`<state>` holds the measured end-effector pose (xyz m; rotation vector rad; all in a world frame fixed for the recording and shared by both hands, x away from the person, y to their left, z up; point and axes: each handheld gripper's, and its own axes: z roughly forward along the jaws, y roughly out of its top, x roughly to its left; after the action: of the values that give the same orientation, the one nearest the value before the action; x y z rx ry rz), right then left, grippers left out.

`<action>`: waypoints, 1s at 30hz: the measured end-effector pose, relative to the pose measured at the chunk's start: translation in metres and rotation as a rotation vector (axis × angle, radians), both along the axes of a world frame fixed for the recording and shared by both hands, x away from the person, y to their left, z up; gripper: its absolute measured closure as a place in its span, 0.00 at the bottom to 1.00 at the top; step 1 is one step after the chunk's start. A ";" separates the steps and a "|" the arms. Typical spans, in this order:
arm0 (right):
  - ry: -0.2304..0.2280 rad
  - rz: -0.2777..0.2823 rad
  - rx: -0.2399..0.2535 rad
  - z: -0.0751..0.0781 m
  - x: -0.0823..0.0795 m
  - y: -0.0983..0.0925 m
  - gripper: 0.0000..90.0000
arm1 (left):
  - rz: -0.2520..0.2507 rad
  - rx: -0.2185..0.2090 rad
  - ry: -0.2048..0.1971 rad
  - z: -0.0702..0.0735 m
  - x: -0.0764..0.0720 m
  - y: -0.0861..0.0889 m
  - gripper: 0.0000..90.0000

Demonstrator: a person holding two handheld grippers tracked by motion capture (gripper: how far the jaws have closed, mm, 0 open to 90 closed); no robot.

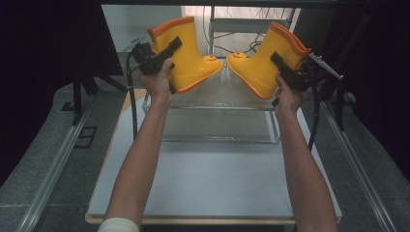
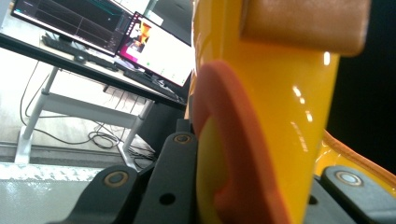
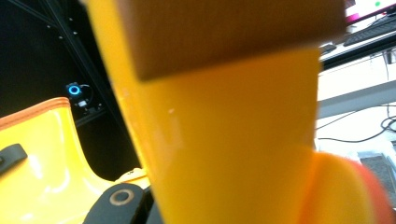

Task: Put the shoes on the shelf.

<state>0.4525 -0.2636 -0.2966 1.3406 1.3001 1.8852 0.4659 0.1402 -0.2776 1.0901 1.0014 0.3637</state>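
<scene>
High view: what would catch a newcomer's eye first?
Two bright yellow boots with orange cuffs, held up in the air above the far end of the table, toes pointing at each other. The left boot is clamped at its shaft in the left gripper, the right boot in the right gripper. Under them stands a clear rack.

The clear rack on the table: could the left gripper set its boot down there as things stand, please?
Probably yes. The left gripper holds its boot in the air just above the rack; the stretch beneath looks bare, and the other boot hangs apart at the right.
</scene>
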 end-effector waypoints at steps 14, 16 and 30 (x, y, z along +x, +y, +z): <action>0.023 -0.056 -0.116 -0.011 0.016 0.031 0.96 | 0.052 0.085 0.020 -0.022 0.015 -0.028 0.95; 0.025 -0.053 -0.142 -0.015 0.016 0.032 0.95 | 0.055 0.088 0.016 -0.026 0.014 -0.030 0.95; -0.007 -0.062 -0.199 -0.024 0.003 0.039 0.81 | 0.061 0.159 -0.019 -0.038 -0.005 -0.046 0.85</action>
<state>0.4553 -0.2242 -0.3202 1.2555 1.3865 1.6693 0.4608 0.0941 -0.3154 1.1985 1.0033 0.5098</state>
